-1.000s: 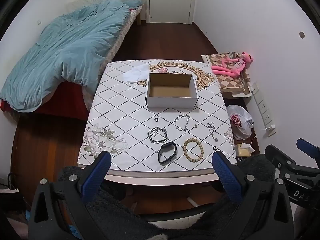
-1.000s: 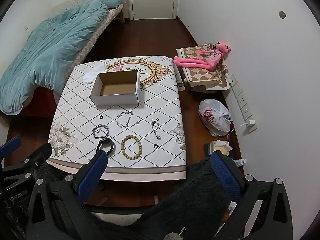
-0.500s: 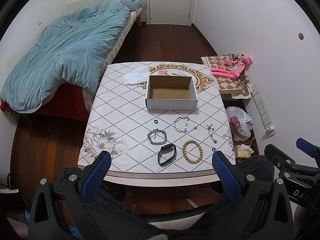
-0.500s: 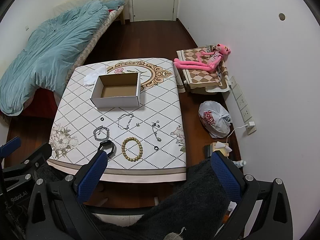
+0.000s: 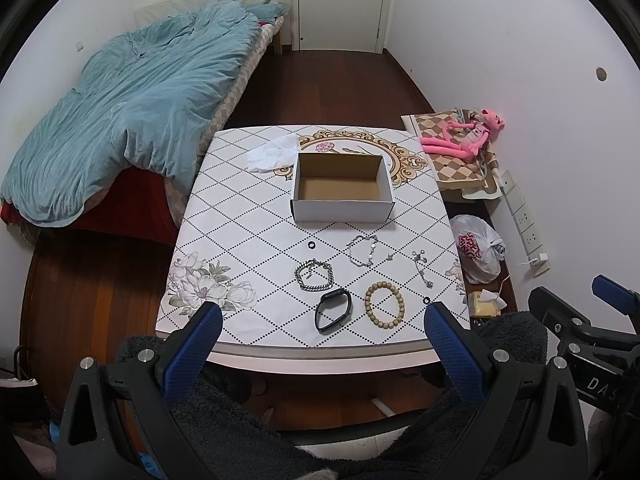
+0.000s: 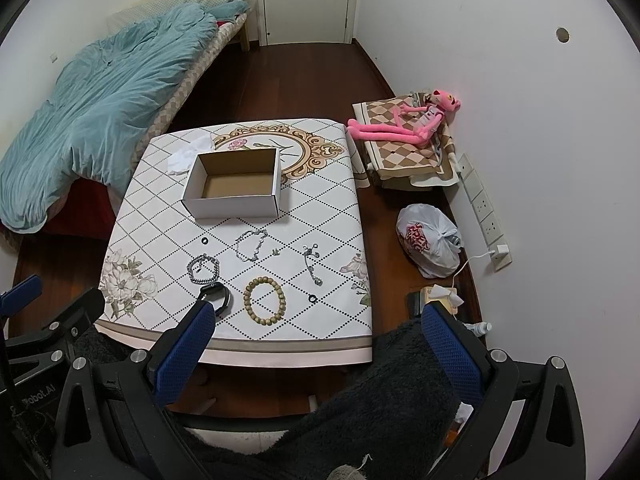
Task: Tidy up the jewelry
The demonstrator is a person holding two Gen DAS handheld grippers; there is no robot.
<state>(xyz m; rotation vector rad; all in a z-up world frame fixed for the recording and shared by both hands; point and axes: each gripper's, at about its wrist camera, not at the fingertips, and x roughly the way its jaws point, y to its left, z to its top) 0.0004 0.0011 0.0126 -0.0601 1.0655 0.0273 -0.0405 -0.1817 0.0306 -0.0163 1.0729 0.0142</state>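
Since a second ago both views drew slightly back from the table [image 5: 240,216]; nothing on it moved. We see the cardboard box [image 5: 342,188] empty, and the bracelets [image 5: 384,307] lie loose before it. Left gripper [image 5: 320,338] and right gripper [image 6: 316,338] hang wide open, holding nothing.

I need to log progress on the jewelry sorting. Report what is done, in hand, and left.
Done: nothing; the cardboard box is empty. In hand: nothing; the left claw and right claw are open, short of the table. Left: the chain bracelet, black band, bead bracelet, silver bracelet, thin chain and two small rings.
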